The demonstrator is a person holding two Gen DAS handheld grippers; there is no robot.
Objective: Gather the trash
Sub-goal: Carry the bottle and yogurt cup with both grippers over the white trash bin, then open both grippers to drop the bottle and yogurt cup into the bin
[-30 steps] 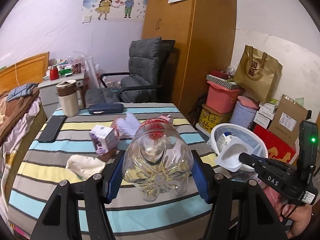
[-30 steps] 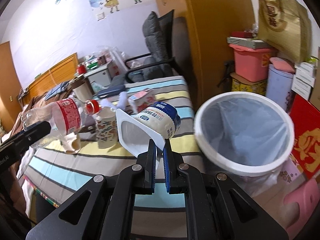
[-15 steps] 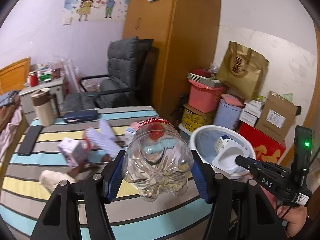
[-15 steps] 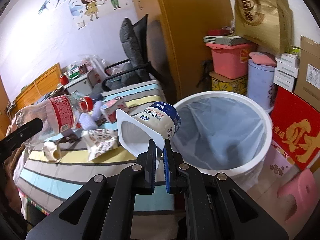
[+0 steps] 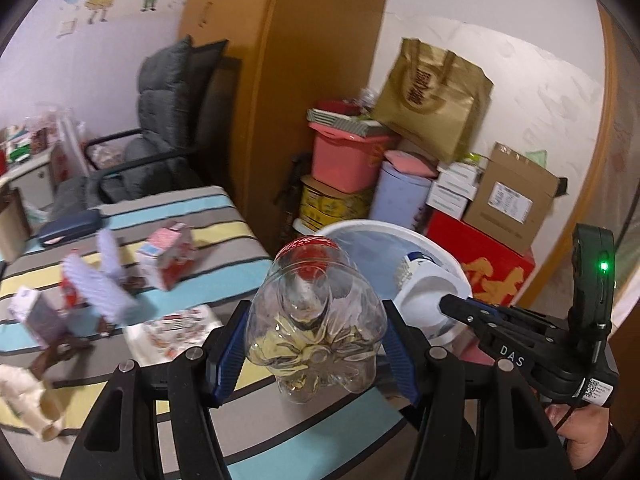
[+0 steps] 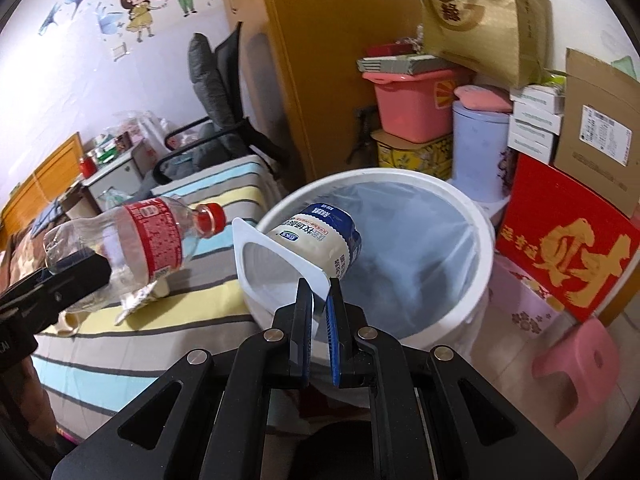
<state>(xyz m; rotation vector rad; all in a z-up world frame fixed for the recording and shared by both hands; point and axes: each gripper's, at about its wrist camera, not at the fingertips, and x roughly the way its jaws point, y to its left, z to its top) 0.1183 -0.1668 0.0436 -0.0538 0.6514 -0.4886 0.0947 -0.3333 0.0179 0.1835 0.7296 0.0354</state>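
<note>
My left gripper (image 5: 316, 344) is shut on a clear plastic bottle (image 5: 314, 320) with a red cap and label, held base-first toward the camera; the bottle also shows in the right wrist view (image 6: 132, 240), above the table edge. My right gripper (image 6: 319, 292) is shut on the rim of a white and blue yogurt cup (image 6: 312, 244) and holds it over the near rim of the white trash bin (image 6: 476, 224) lined with a clear bag. The cup (image 5: 424, 292) and bin (image 5: 360, 228) also show in the left wrist view.
A striped table (image 5: 224, 208) carries small cartons (image 5: 168, 256), a crumpled wrapper (image 5: 176, 332), tissue (image 5: 24, 396) and a dark case (image 5: 68, 228). Boxes (image 6: 564, 240), a pink tub (image 6: 412, 100), a pink stool (image 6: 576, 368), a wardrobe (image 5: 288, 80) and a chair (image 5: 160, 120) surround the bin.
Both grippers have swung right toward the bin. The yogurt cup is now over the bin's rim and the bottle has come nearer the table's right edge. Both grips unchanged.
</note>
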